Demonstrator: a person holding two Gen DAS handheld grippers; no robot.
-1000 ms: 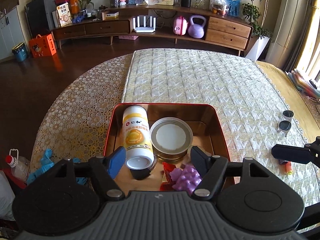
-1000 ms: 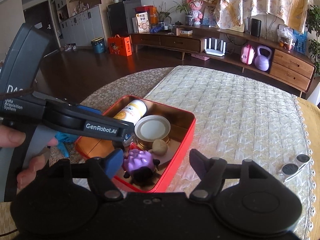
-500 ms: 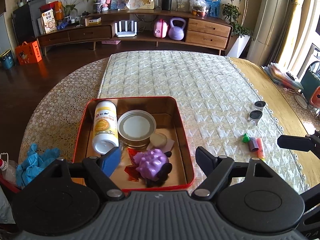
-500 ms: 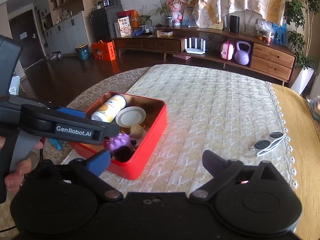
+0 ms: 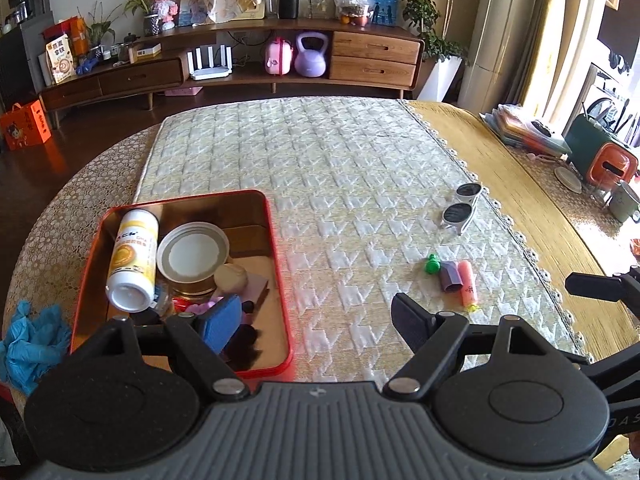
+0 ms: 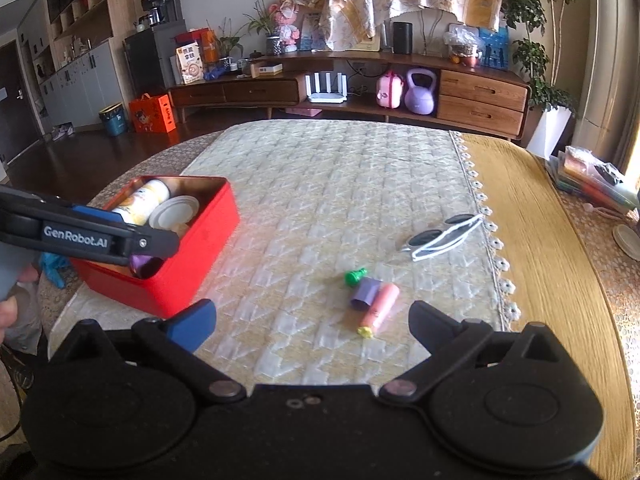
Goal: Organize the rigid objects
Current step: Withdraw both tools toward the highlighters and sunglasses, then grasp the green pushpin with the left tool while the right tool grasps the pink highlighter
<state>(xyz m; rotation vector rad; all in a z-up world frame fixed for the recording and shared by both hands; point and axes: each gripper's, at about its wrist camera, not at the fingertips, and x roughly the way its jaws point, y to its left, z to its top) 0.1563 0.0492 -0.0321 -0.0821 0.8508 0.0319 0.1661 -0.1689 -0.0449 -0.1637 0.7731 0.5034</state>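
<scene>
Pink tube [image 6: 379, 306] lying on the tabletop [image 6: 340, 184], touching a purple piece [image 6: 365, 290] and a green toy [image 6: 354, 277]; sunglasses [image 6: 440, 238] near; probably light, stiff, a bit slippery; best pinched across the middle; right gripper [image 6: 310, 322] wide apart, empty, just in front; left gripper [image 5: 316, 318] apart too, holding nothing; red tin [image 5: 90, 280] off to the left, holding a white bottle [image 5: 134, 258], a round lid [image 5: 193, 251] and small toys.

Round table [image 5: 520, 184] under quilted cloth [image 5: 320, 168], red tin [image 5: 280, 280], sunglasses [image 5: 460, 210], green cap [image 5: 432, 265], purple tube [image 5: 450, 278], pink tube [image 5: 468, 286]
</scene>
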